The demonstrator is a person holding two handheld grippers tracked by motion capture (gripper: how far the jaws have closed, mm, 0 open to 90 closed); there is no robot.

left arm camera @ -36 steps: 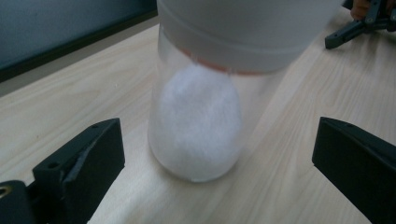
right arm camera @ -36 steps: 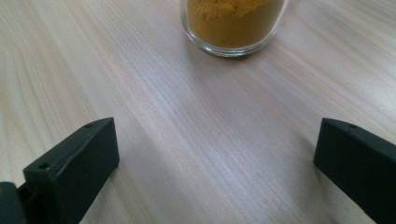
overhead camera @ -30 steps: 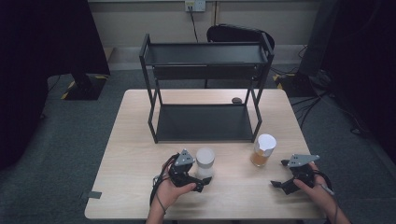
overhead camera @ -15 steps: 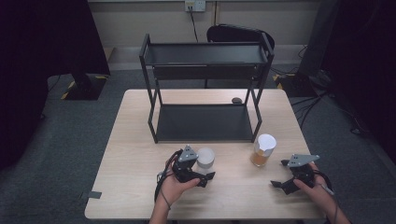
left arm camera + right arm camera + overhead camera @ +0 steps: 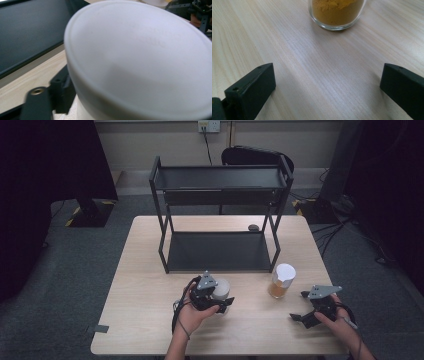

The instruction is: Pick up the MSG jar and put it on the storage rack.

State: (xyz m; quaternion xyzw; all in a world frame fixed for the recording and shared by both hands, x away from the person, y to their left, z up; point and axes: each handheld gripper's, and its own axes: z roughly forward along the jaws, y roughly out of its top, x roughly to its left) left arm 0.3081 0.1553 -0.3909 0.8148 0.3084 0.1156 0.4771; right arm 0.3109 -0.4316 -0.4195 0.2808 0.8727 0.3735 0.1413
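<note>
A white-lidded jar (image 5: 223,289) stands on the table (image 5: 145,285) in front of the rack. My left gripper (image 5: 216,296) is around it; its jaws have just been closing with the jar between them and now press on its sides. In the left gripper view the jar's white lid (image 5: 140,57) looms close, with one black jaw against the body at lower left. A glass jar of orange-brown powder (image 5: 280,282) with a white lid stands to the right. My right gripper (image 5: 304,316) rests open on the table near it, the glass jar (image 5: 336,12) ahead of its spread jaws.
A black two-level metal rack (image 5: 220,215) stands at the back middle of the table. A small dark object (image 5: 253,227) lies beside its right rear leg. A chair (image 5: 255,156) stands beyond the table.
My left gripper has shifted right toward the white jar and closed around it. The right hand and the glass jar have not moved.
</note>
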